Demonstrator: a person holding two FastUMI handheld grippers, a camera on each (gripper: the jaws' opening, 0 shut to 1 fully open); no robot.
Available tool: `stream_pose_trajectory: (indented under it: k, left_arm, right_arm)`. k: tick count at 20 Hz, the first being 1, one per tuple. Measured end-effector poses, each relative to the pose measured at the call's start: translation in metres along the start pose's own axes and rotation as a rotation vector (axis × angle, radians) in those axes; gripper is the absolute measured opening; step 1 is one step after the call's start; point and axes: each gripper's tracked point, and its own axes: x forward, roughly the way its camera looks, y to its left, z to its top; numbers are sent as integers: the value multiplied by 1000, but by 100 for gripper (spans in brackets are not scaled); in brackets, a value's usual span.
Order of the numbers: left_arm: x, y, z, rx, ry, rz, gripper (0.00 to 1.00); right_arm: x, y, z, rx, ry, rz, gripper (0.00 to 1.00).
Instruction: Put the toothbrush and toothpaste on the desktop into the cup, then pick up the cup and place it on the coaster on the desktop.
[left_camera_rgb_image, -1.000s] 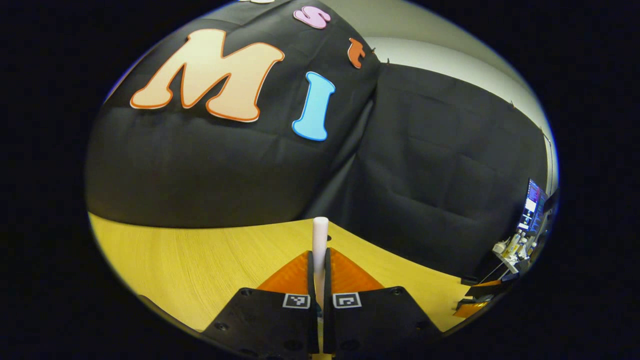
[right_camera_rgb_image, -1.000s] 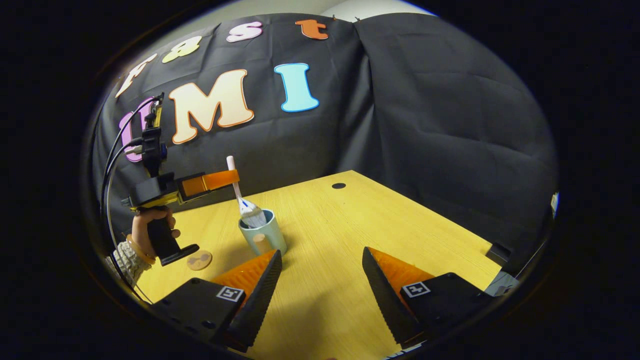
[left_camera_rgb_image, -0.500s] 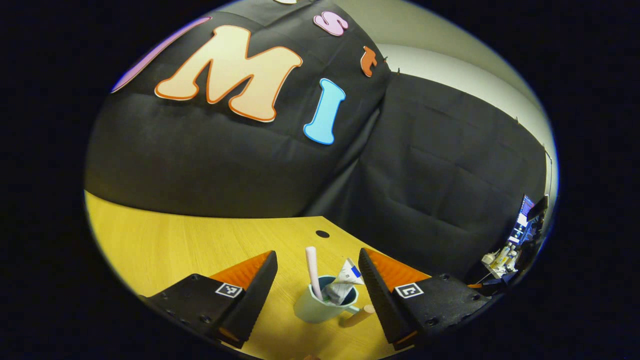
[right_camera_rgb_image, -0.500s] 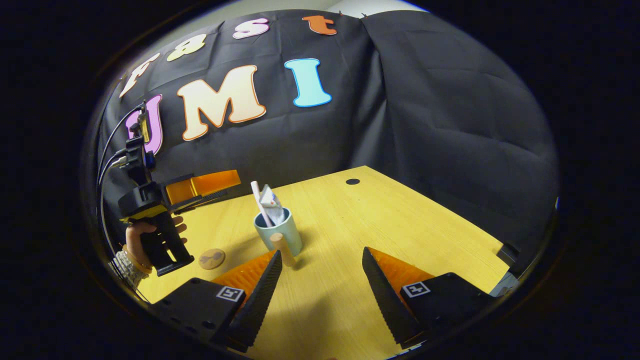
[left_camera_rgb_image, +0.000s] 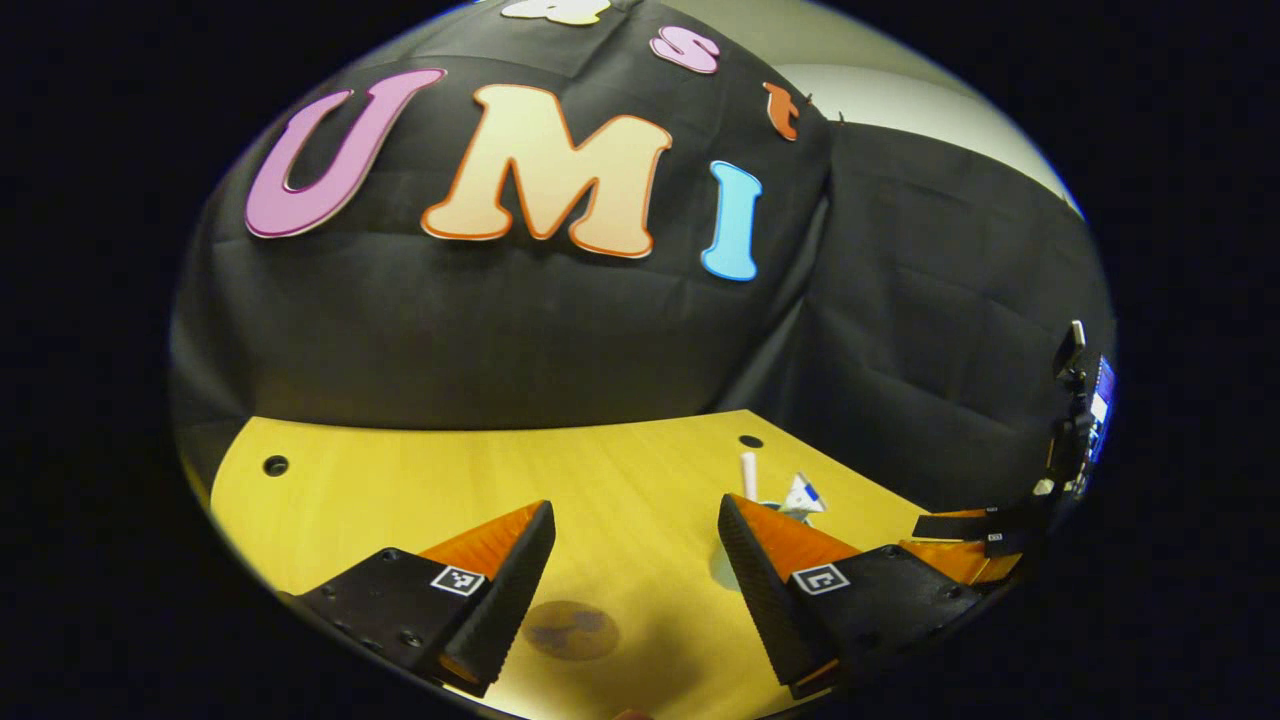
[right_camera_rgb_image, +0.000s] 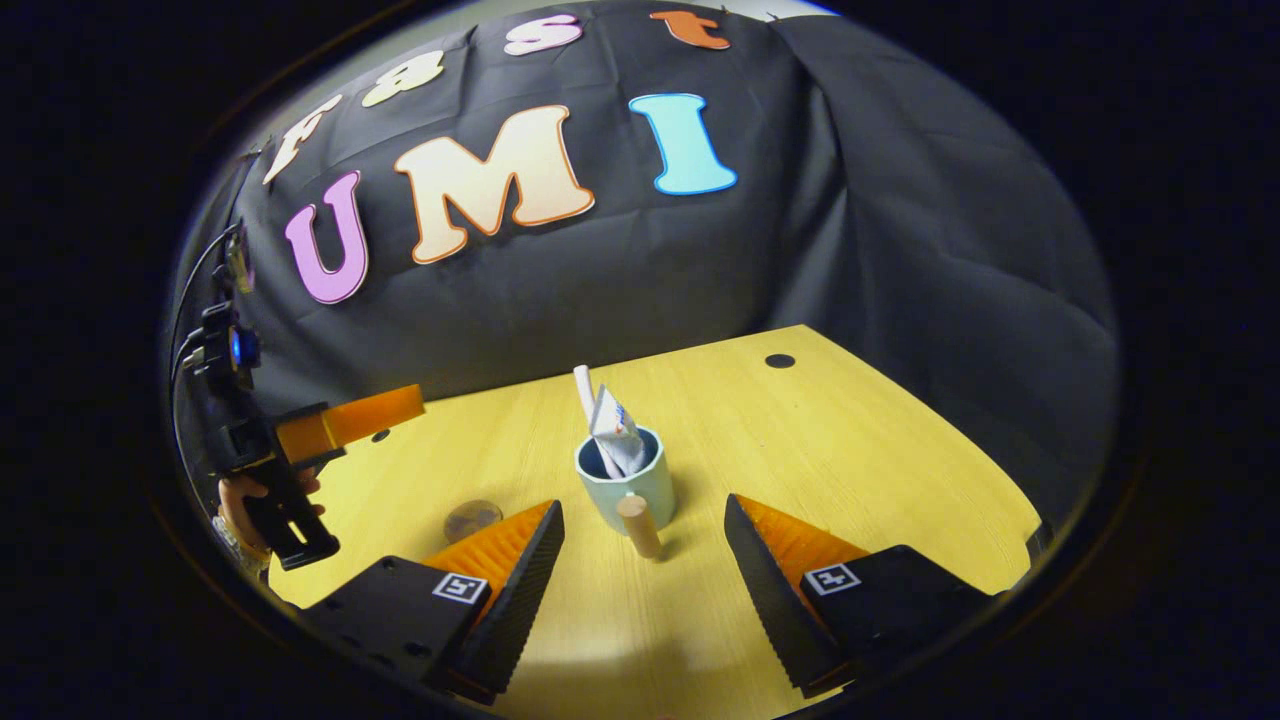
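- Cup (right_camera_rgb_image: 623, 488): stood upright on the wooden desktop (right_camera_rgb_image: 850, 470), directly ahead of the right gripper (right_camera_rgb_image: 645, 560) and in line with the gap between its fingers; its stubby wooden handle (right_camera_rgb_image: 639, 526) pointed back toward that gripper
- Toothbrush (right_camera_rgb_image: 586, 392): stood inside the cup, its pale handle leaning toward the rear wall
- Toothpaste (right_camera_rgb_image: 615, 432): crumpled tube stood inside the cup, just beside the toothbrush, its flat end above the rim
- Coaster (right_camera_rgb_image: 472, 519): round brown disc lay flat on the desktop, left of the cup and apart from it; in the left gripper view it lay between the fingers of the left gripper (left_camera_rgb_image: 635, 560)
- Right gripper: fingers spread wide, nothing between them, touching neither cup nor handle
- Left gripper: fingers spread wide, nothing held; in the right gripper view it hung at the left edge, above the desktop, gripped by a hand (right_camera_rgb_image: 238, 497)
- In the left gripper view the cup sat partly hidden behind that gripper's right-hand finger, toothbrush and toothpaste tips showing above it
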Motion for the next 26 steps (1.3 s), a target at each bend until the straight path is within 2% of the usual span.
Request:
stream_pose_trajectory:
  k: [1,2,5,6,7,9,10,13,14,16,17,18,19,20,23,25,26]
  left_arm:
    - [-9,11,0,-11,3,31,95]
    - [-18,20,-3,-21,12,57,95]
    - [-45,52,-18,-31,58,151,95]
    - [-55,64,-21,-32,67,186,95]
    - [-64,73,-24,-39,69,215,95]
    - [-80,85,-32,-71,81,257,95]
    - [-86,90,-37,-86,92,272,94]
    - [-103,105,-52,-109,121,329,95]
    - [-108,108,-57,-115,128,344,95]
    - [-117,113,-67,-137,150,367,95]
    - [-120,114,-71,-148,157,373,95]
    - [-124,115,-77,-160,165,380,95]
    - [-126,116,-82,-170,175,383,95]
    - [-129,115,-86,-181,181,387,95]
    - [-134,115,-97,-219,202,397,95]
    - [-135,108,-103,-250,217,389,96]
    - [-135,104,-105,-260,220,376,96]
  right_arm:
    - [7,1,-1,-3,26,0,94]
    - [13,3,-1,-3,54,7,99]
    - [27,3,-2,-12,138,24,99]
    - [34,2,-3,-25,168,25,94]
    - [40,1,-3,-36,190,25,94]
    - [54,-1,-6,-61,248,21,94]
    - [61,-1,-6,-73,278,24,99]
    - [78,-3,-15,-129,383,36,99]
    - [81,-3,-20,-148,425,43,94]
    - [85,-5,-33,-185,522,57,94]
    - [87,-6,-41,-201,573,62,99]
    - [89,-5,-46,-212,609,67,99]
    - [91,-5,-51,-223,648,73,93]
    - [92,-6,-56,-234,688,74,98]
    - [101,-6,-69,-260,773,69,95]
    - [106,-3,-73,-244,816,60,90]
    - [108,-2,-74,-229,829,53,77]
